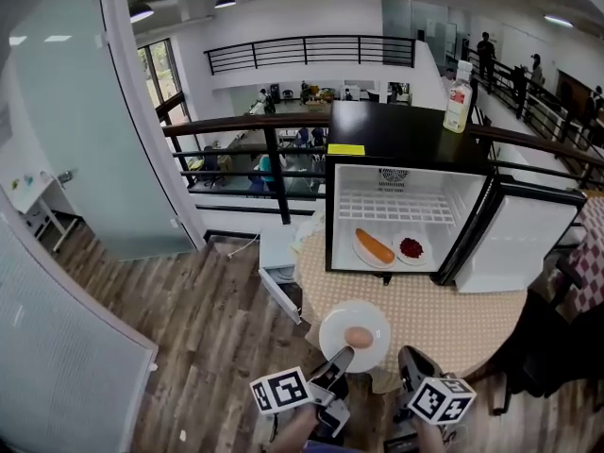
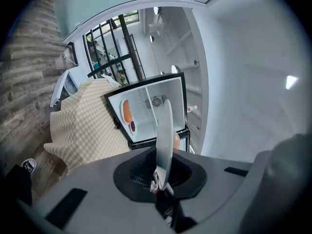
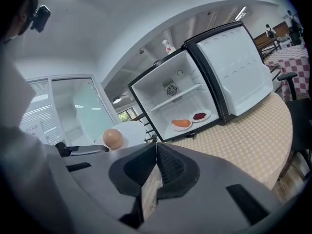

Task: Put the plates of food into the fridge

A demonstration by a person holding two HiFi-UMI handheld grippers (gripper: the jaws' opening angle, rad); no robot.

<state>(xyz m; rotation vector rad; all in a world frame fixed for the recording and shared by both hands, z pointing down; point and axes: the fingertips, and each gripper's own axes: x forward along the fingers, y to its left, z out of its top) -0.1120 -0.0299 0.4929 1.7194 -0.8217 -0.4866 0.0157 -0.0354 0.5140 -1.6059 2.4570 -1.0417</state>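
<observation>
Clamping plate [image 2: 164,130] rim, left gripper [image 2: 161,182]; plate edge-on, extending forward.

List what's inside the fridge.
Two plates on the fridge floor: one with orange food, one with dark red food. Wire shelf above is bare. Nothing looks covered. Egg plate is outside, in the left gripper.

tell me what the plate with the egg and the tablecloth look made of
Plate: smooth white with a soft sheen and a thin rim, likely glazed ceramic, possibly melamine.
Tablecloth: beige checked fabric with a matte look; it hangs in soft folds at its edge.
</observation>
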